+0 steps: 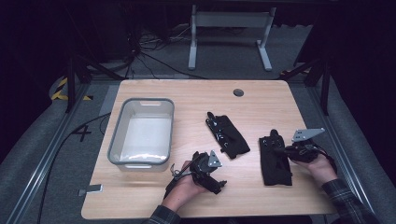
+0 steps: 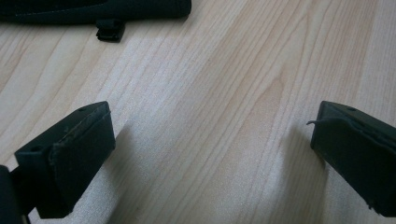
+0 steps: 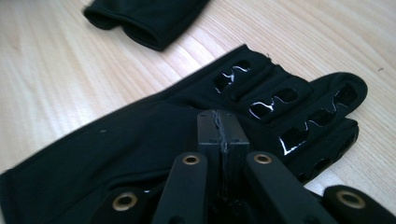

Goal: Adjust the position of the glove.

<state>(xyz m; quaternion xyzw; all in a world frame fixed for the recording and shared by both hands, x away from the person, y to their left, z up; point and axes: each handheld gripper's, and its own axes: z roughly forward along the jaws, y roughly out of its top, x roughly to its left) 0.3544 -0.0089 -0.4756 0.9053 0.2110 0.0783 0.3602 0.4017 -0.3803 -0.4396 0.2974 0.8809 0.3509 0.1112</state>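
Nearest me, at the lower middle of the high view, I am keeping my left gripper (image 1: 215, 183) low over the bare wood of the desk (image 1: 261, 95), its jaws standing wide apart with nothing between them.

At the right of the same view I am holding my right gripper (image 1: 280, 150) on the near glove (image 1: 274, 161), which is lying flat with its fingers pointing away from me. In the right gripper view the jaws are pressed fully together, tips resting on the back of this glove (image 3: 140, 135) just short of the knuckle vents; whether any cloth is pinched between them I cannot tell.

Farther off, in the middle of the desk, the second glove (image 1: 227, 135) is lying apart from the first, and beyond it at the left the grey bin (image 1: 141, 132) is standing with nothing in it.

I am judging that a good grip on the near glove needs a real fold of fabric: reopen the jaws a little, press down into the cloth, close, then lift slowly and check that the glove is coming up whole.
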